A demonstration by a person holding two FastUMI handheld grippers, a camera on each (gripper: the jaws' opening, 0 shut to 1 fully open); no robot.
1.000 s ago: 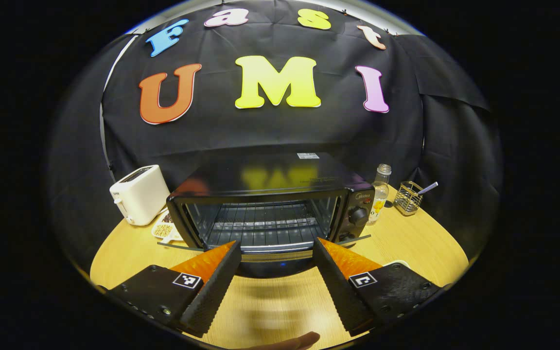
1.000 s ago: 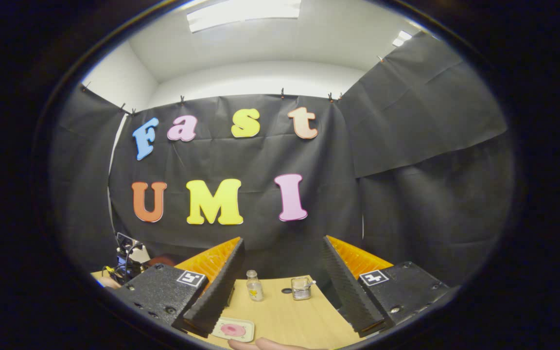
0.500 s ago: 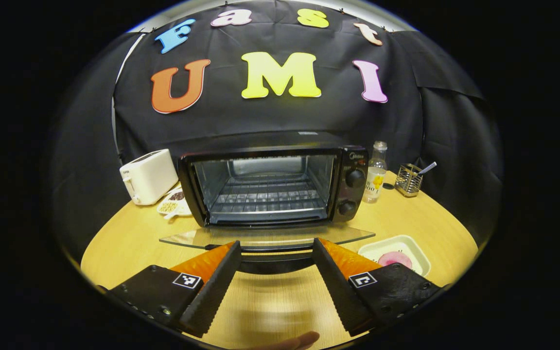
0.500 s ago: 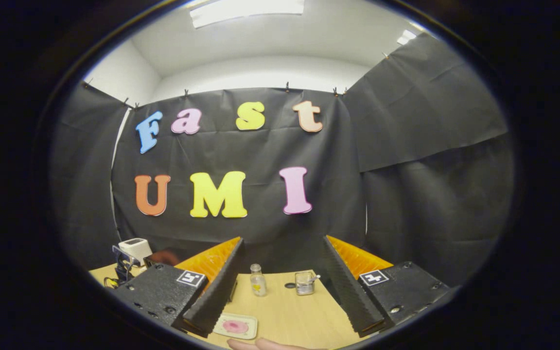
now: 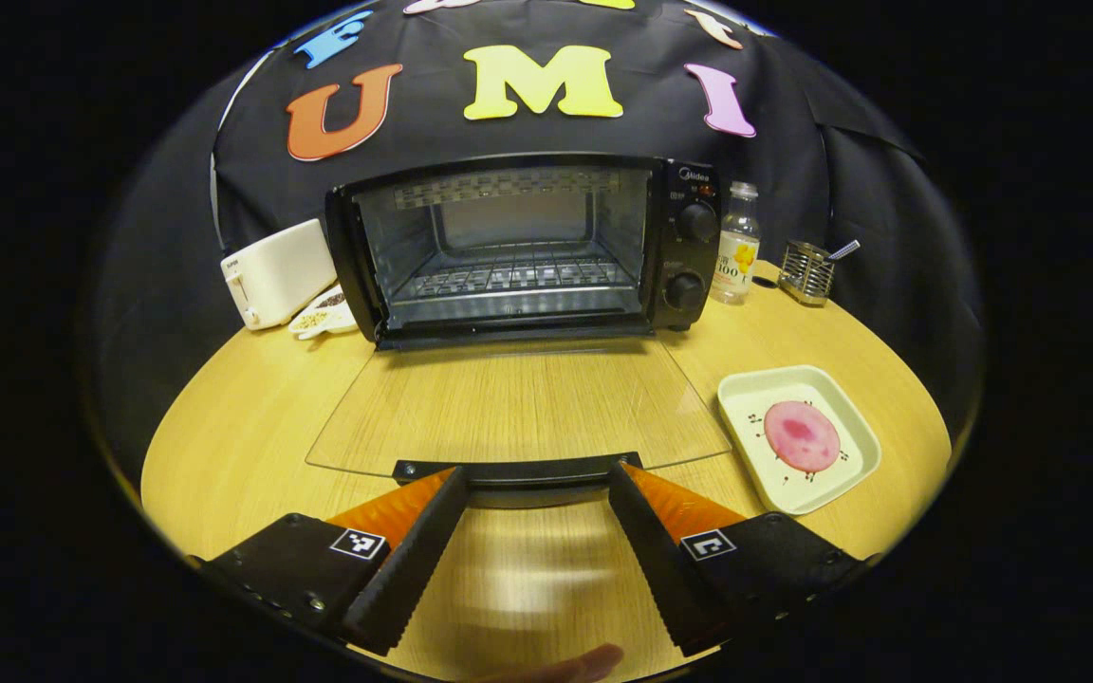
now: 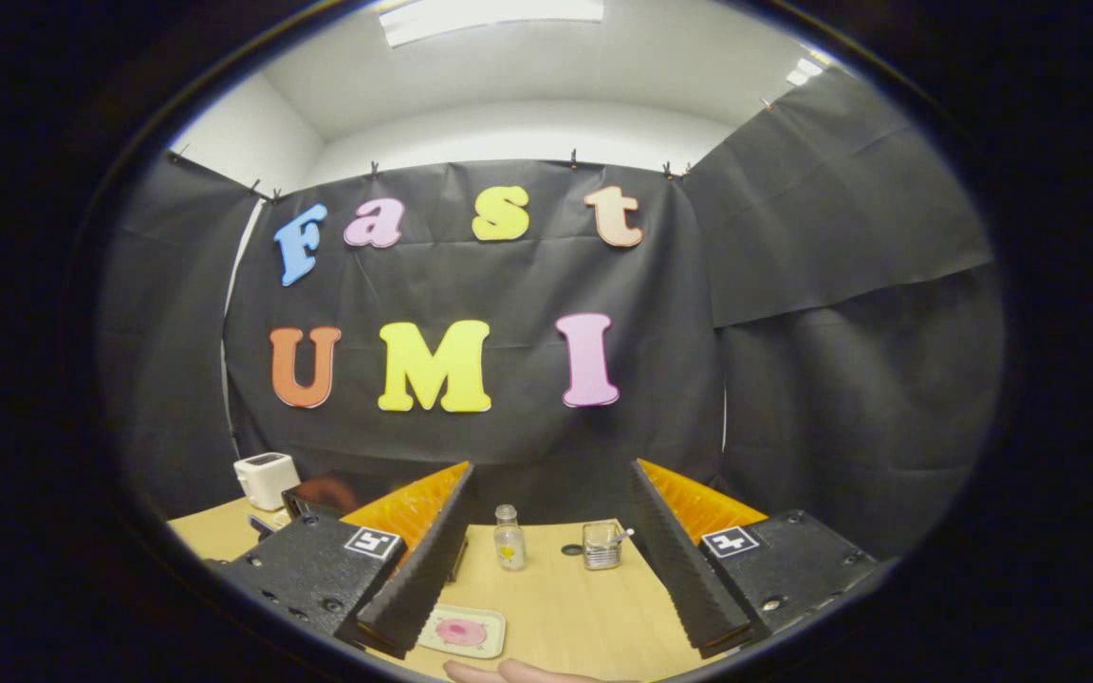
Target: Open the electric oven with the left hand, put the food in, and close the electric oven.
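Left gripper view: the left gripper [image 5: 535, 479] has its two ridged, wedge-shaped fingers spread wide, and the black bar handle [image 5: 518, 469] of the oven door lies across the gap at their tips; whether either finger touches it cannot be told. Directly ahead of the gripper stands the black, box-shaped electric oven [image 5: 527, 247], its cavity exposed, with a wire rack [image 5: 518, 277] of thin metal rods inside and two round black knobs [image 5: 696, 222] on the panel ahead and to the right. The clear glass door [image 5: 518, 403] lies folded down flat, stretching from the oven's base toward the fingers, the pale wood-grain round table [image 5: 243, 436] showing through it. To the right of the gripper, just beyond the right finger, a cream square tray [image 5: 746, 403] with rounded corners holds the food, a flat pink disc with a darker centre [image 5: 801, 434]. Farther ahead on the right stand a clear bottle [image 5: 736, 244] and a small wire-mesh holder [image 5: 805, 272]; ahead on the left, a white smooth-sided toaster [image 5: 276, 272] and a small white dish [image 5: 324, 315].

Right gripper view: the right gripper [image 6: 551, 541] is raised above the table with its serrated fingers wide apart and nothing between them. The tray with the pink disc [image 6: 462, 631] lies below, near the left finger.
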